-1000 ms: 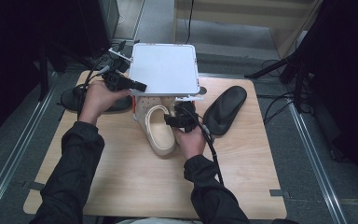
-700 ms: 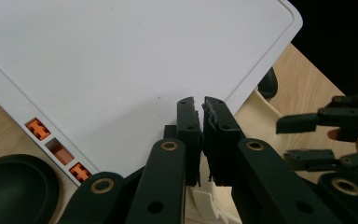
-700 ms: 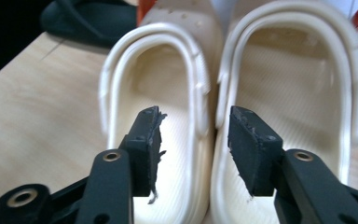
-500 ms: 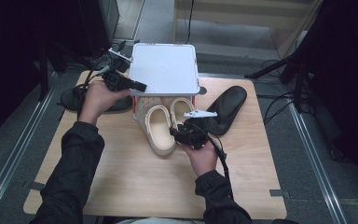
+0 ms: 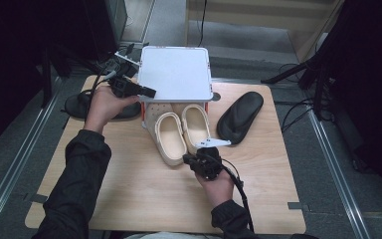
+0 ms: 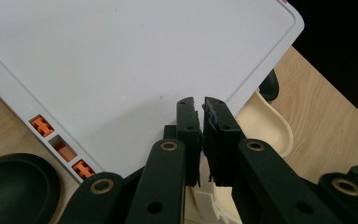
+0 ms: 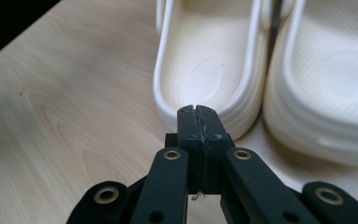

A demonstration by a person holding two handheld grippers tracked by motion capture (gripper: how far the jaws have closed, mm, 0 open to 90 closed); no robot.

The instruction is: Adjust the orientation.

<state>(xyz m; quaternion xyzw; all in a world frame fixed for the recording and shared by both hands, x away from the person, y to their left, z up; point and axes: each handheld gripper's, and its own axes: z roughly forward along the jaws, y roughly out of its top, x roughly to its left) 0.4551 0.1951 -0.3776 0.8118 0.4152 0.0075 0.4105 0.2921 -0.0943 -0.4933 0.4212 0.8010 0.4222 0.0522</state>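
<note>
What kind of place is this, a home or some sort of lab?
Probably a lab or recording workspace: a wooden table set between metal rails, cables on the floor, and dark equipment stands around it.

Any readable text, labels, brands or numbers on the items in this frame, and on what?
None can be read: the white rack top, the cream clogs, the black sole and both grippers bear no legible words, numbers or signs.
</note>
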